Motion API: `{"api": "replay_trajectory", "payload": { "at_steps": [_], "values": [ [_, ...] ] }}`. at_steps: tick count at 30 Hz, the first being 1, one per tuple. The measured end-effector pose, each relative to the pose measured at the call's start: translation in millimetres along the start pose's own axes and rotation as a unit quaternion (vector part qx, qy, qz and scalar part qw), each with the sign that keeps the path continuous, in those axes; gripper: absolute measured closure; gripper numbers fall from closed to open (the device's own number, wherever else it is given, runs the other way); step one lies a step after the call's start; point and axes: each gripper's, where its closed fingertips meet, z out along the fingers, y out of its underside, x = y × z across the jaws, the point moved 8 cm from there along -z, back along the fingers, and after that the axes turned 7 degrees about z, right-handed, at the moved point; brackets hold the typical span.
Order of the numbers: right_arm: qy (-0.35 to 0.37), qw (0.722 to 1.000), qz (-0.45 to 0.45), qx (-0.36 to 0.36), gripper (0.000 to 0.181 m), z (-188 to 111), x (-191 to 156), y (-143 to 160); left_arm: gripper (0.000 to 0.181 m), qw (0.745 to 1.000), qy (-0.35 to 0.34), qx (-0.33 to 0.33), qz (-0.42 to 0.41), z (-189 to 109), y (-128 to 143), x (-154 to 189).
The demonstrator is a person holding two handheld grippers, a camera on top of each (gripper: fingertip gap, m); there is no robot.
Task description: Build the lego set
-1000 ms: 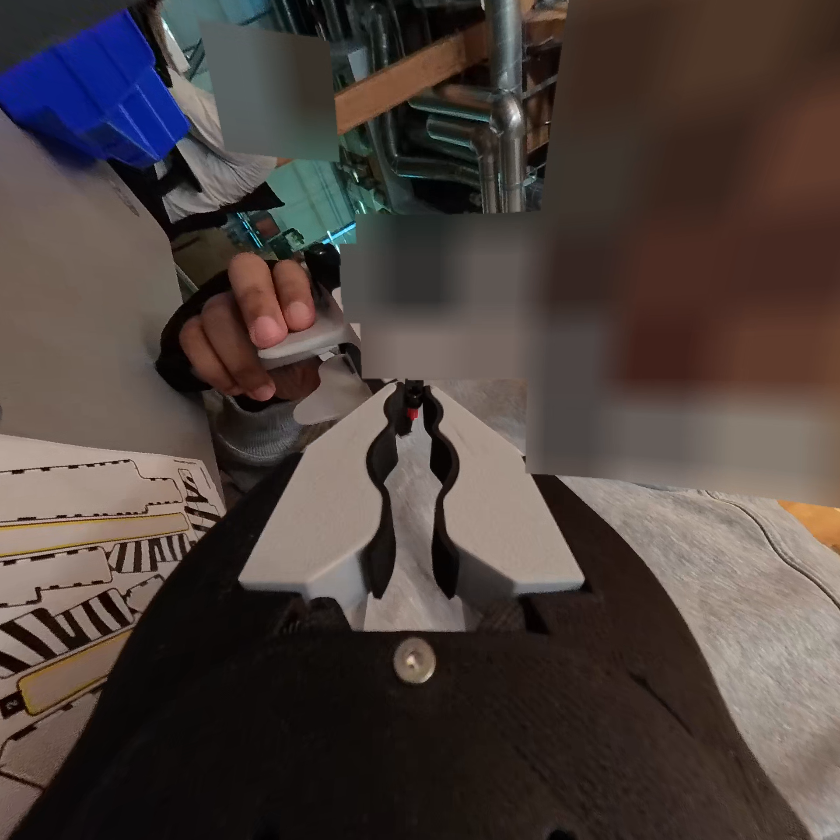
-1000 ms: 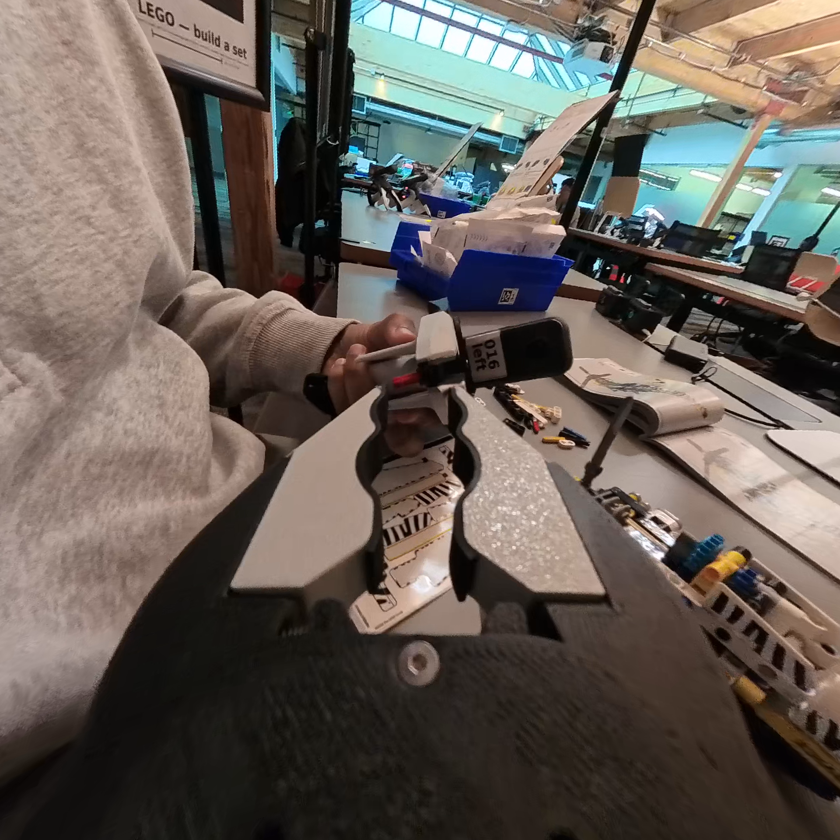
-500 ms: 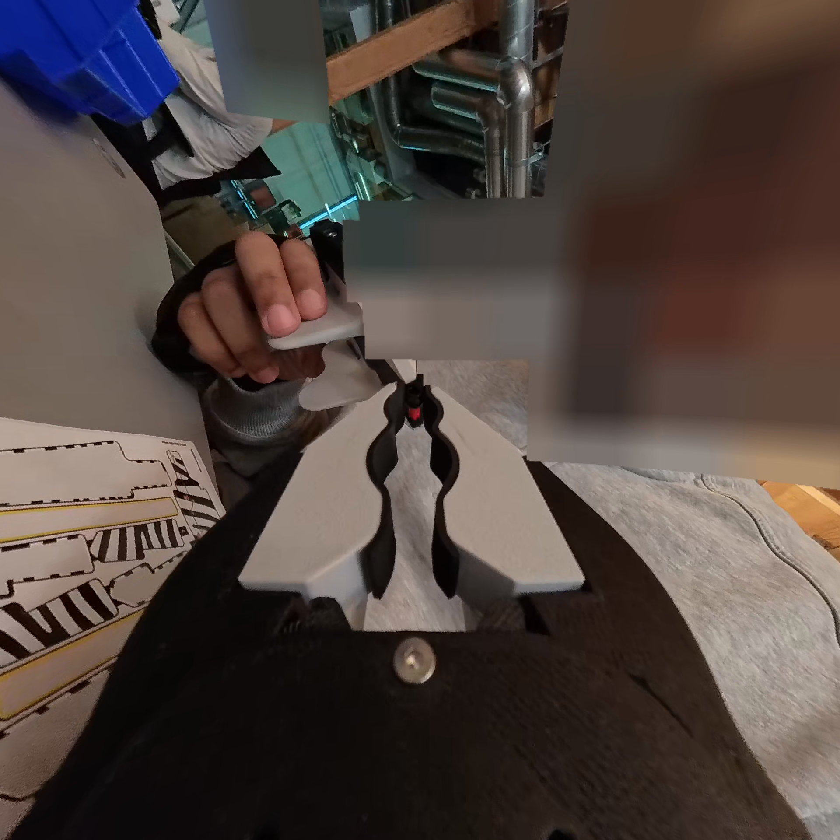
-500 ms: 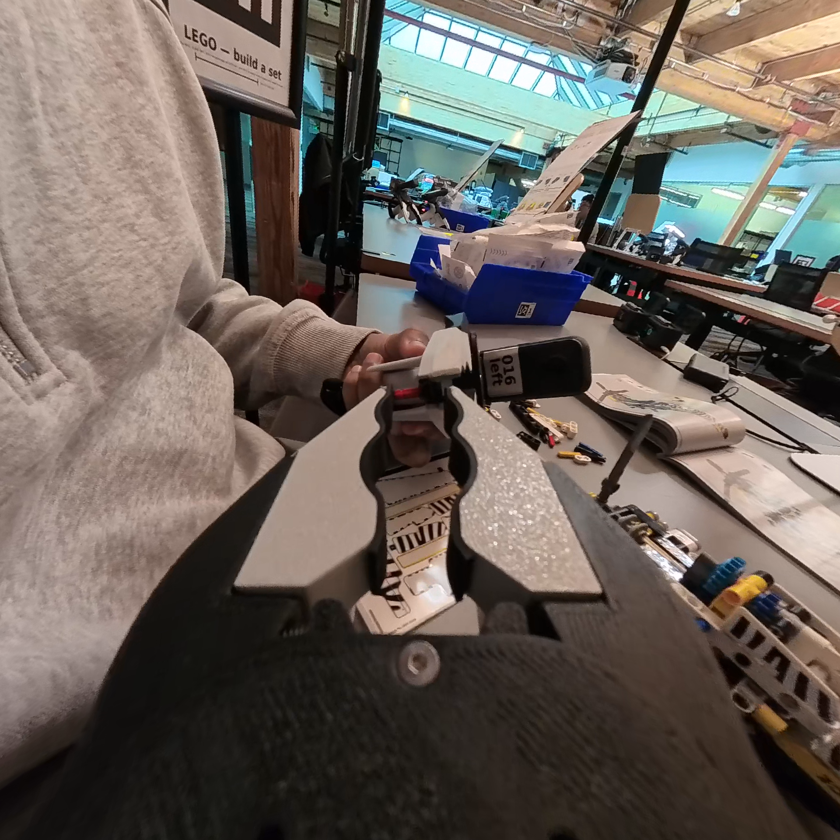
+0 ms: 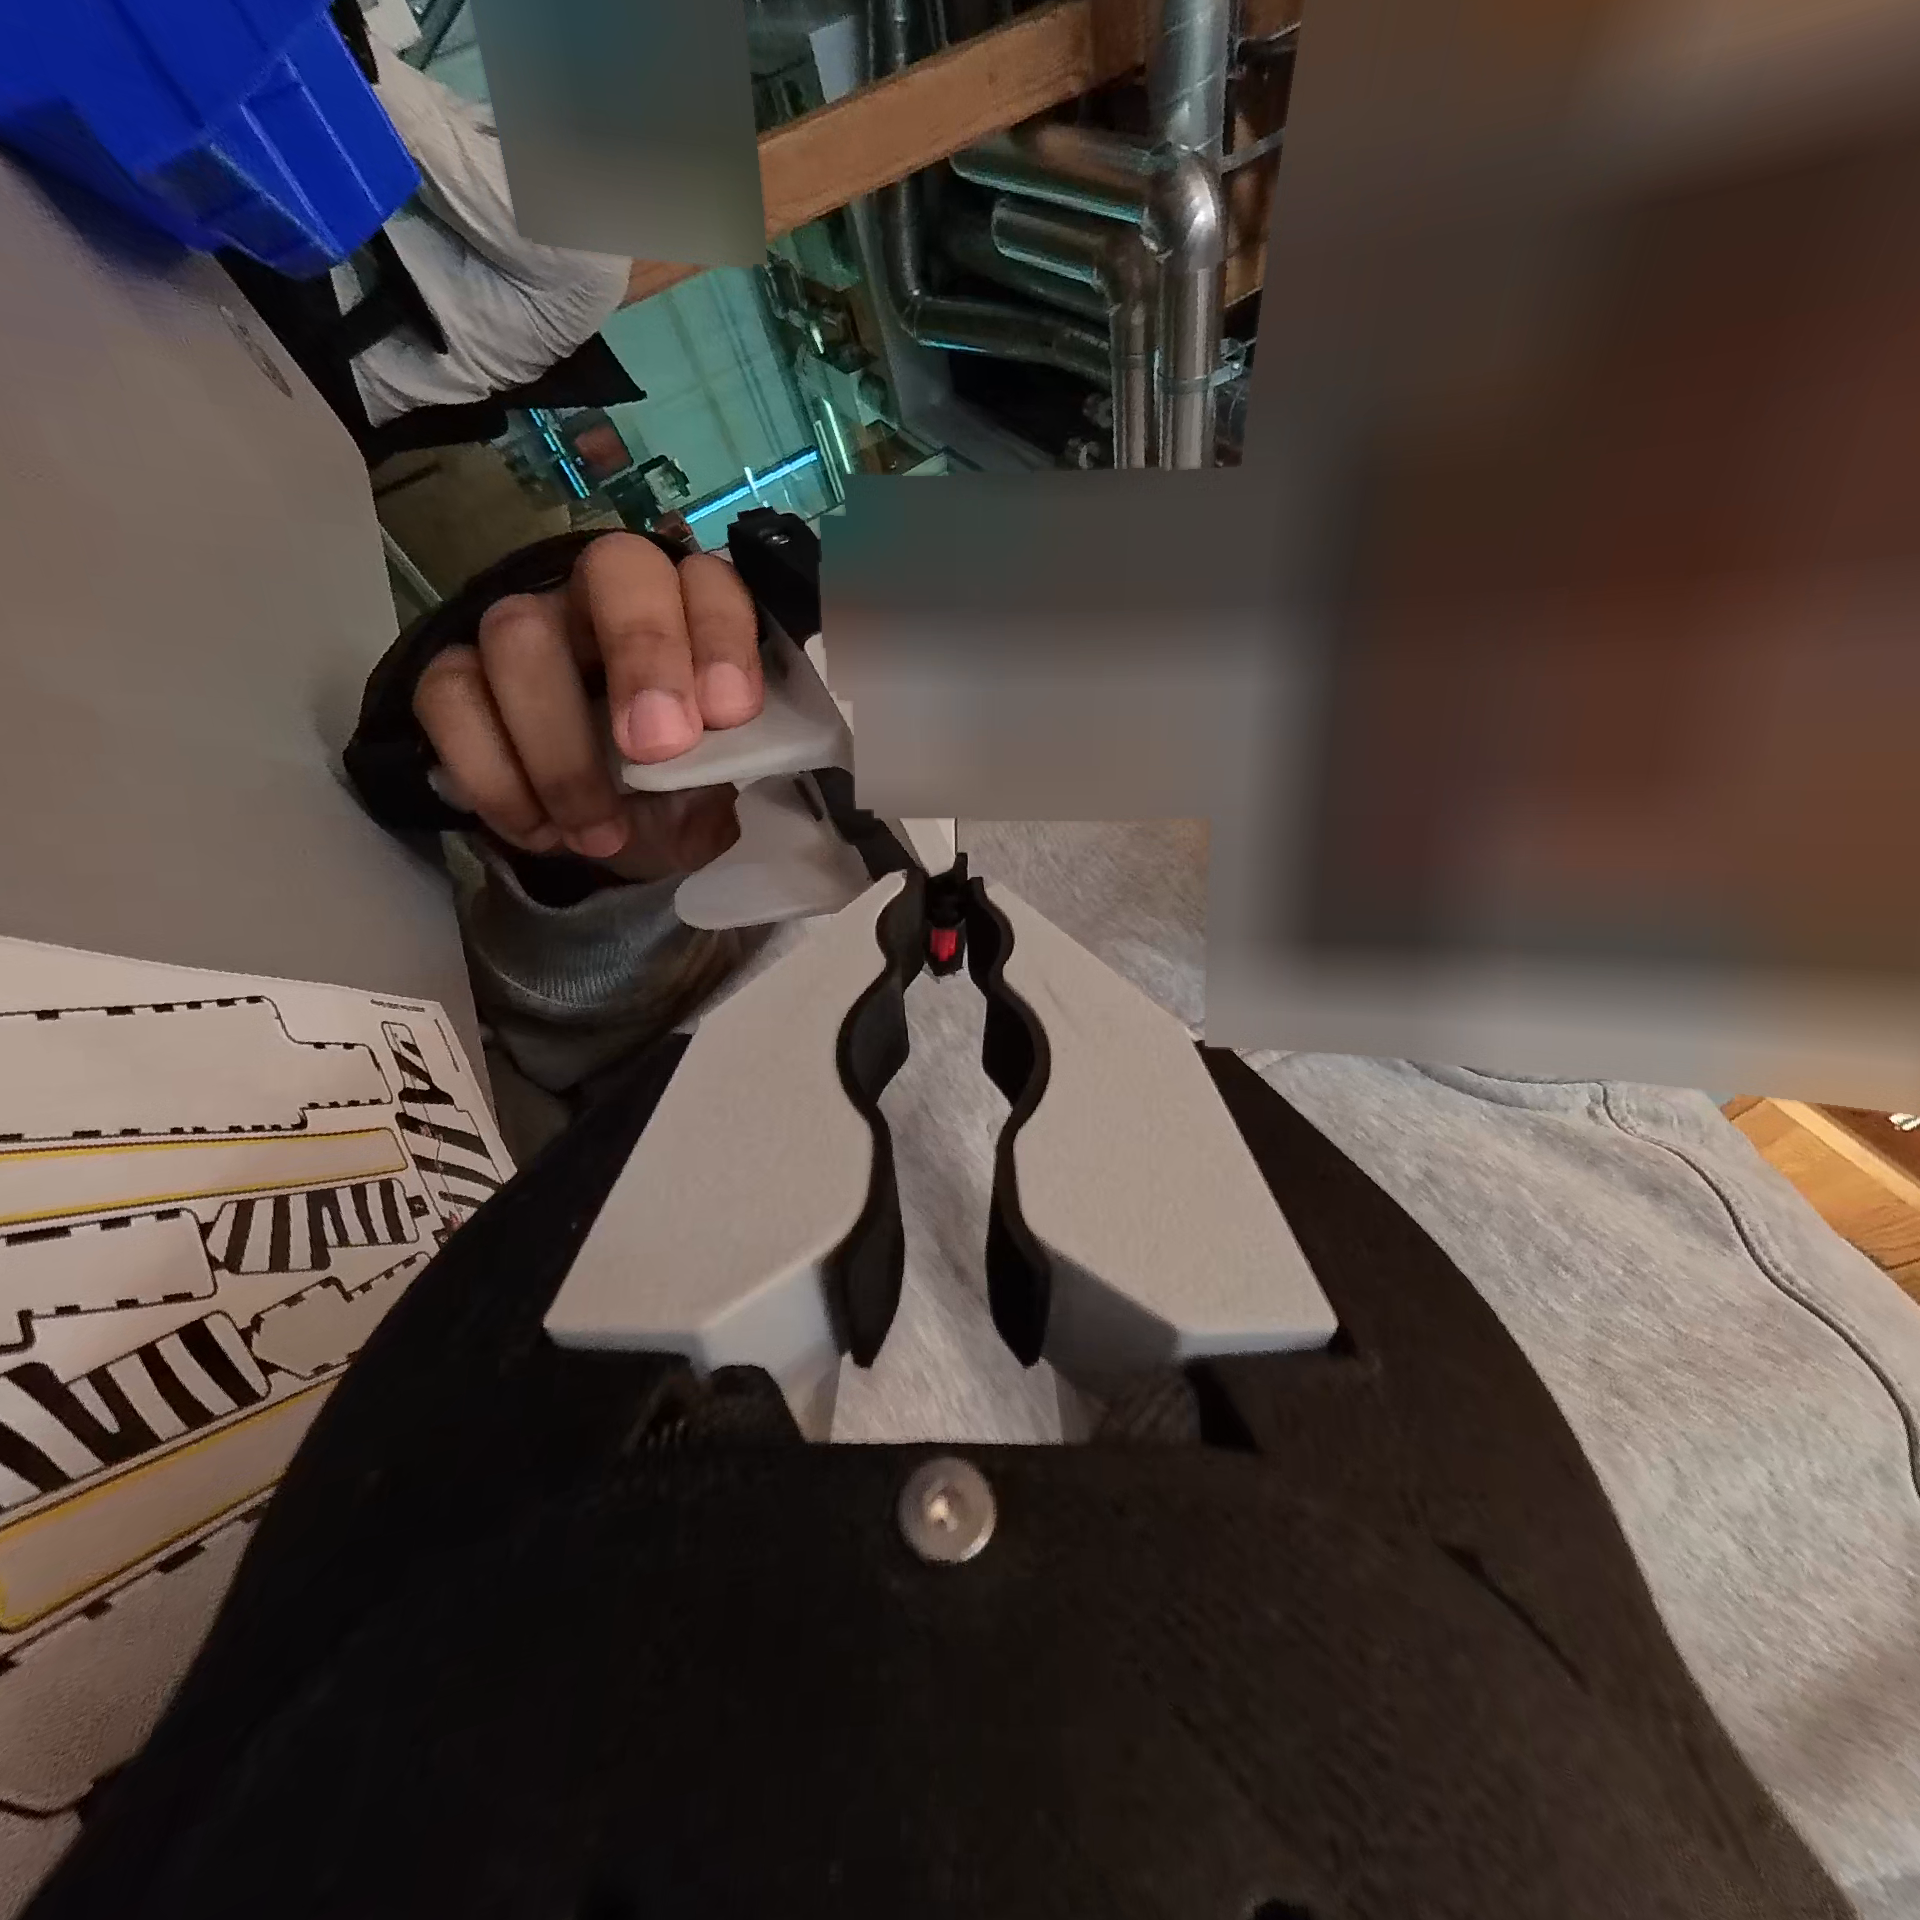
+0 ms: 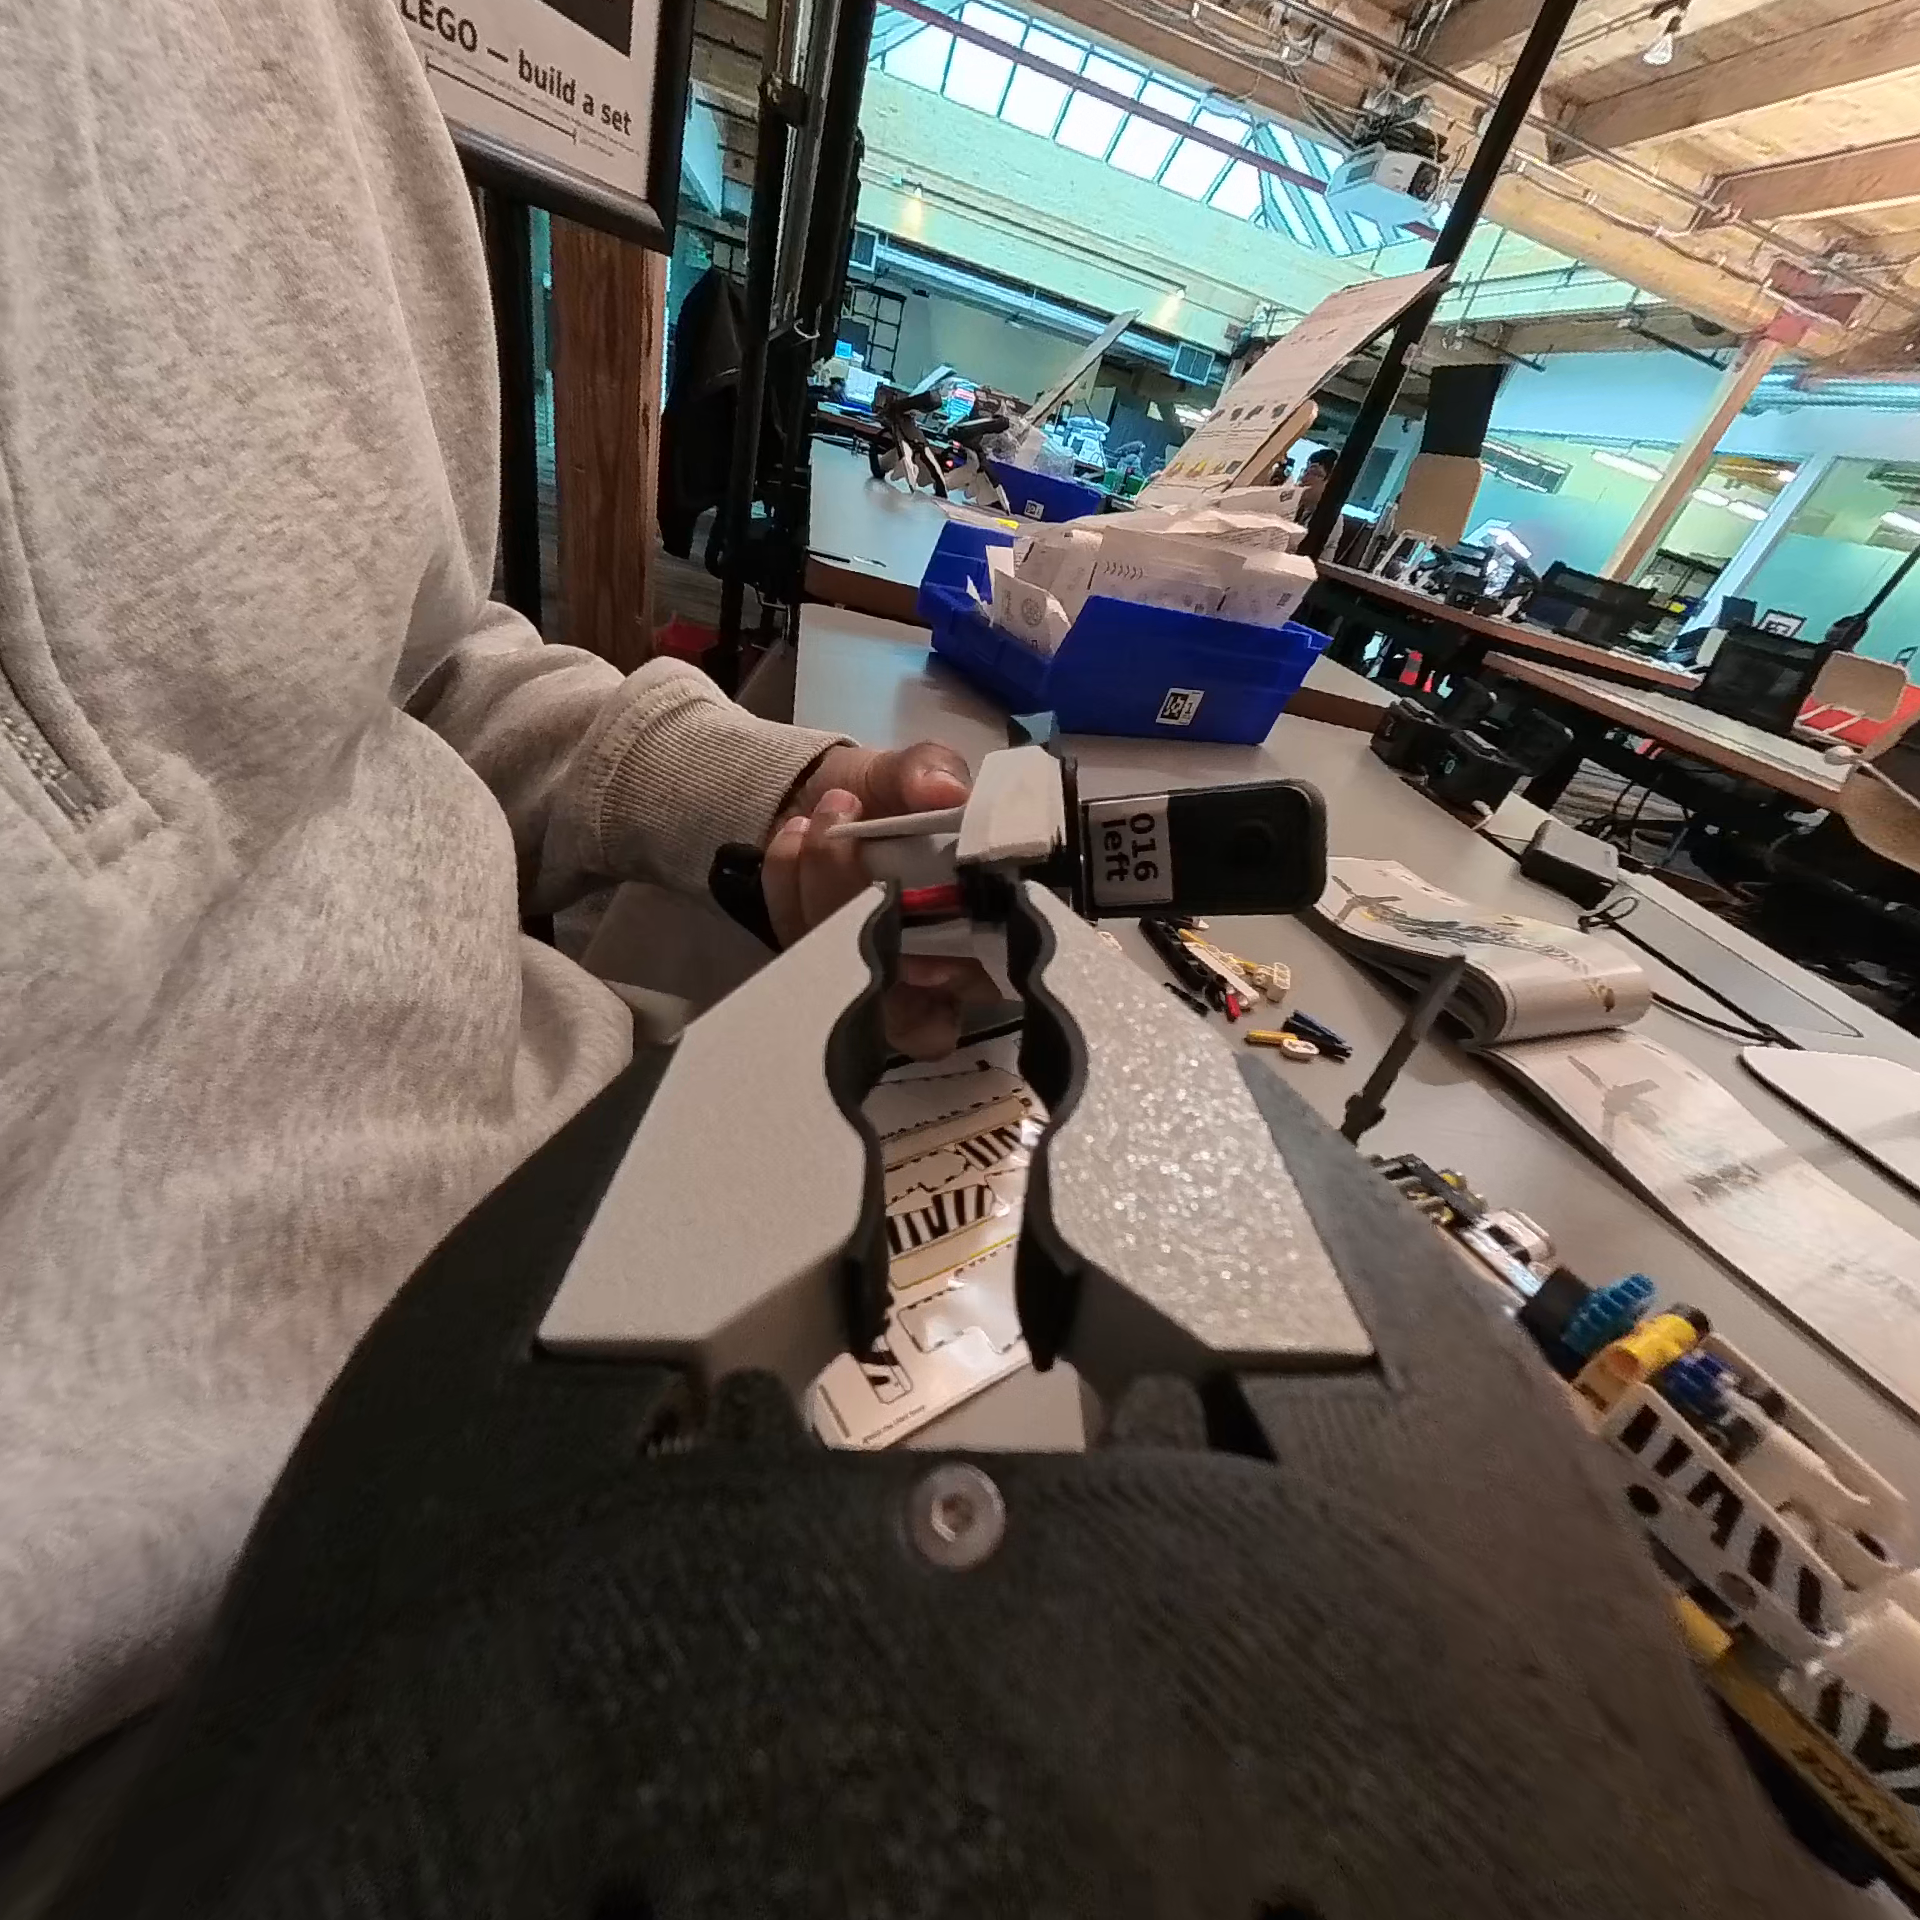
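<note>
In the left wrist view my left gripper (image 5: 943, 935) is shut on a small red and black lego pin (image 5: 943, 943), held in the air in front of a grey sweatshirt. The right gripper's grey fingers (image 5: 769, 883), held by a hand, reach the same pin from the left. In the right wrist view my right gripper (image 6: 940, 904) is closed on the red pin (image 6: 928, 896) lying crosswise between its tips. The left gripper with its black camera (image 6: 1195, 847) meets it from behind. A partly built zebra-striped model (image 6: 1714, 1455) lies on the table at the right.
A zebra-striped sticker sheet (image 5: 208, 1195) lies on the grey table below the grippers. Loose small pieces (image 6: 1247, 987) and an open instruction booklet (image 6: 1507, 966) lie farther out. A blue bin (image 6: 1143, 665) full of papers stands at the back. The tips of both grippers are at nearly the same place. From either gripper's tips it is about 15 cm to the partly built zebra-striped model (image 6: 1714, 1455).
Both grippers stay tip to tip on the red pin. The views drift only slightly; the hand with the right gripper sits a little higher in the left wrist view.
</note>
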Motion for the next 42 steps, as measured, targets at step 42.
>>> {"api": "replay_trajectory", "payload": {
  "at_steps": [42],
  "values": [
    [0.008, 0.954, 0.287, 0.089, 0.163, 1.7, 33.6, 1.3, 0.163, 0.892, -0.22, 0.074, 0.389, -1.8, -4.2, 27.7]
  ]
}}
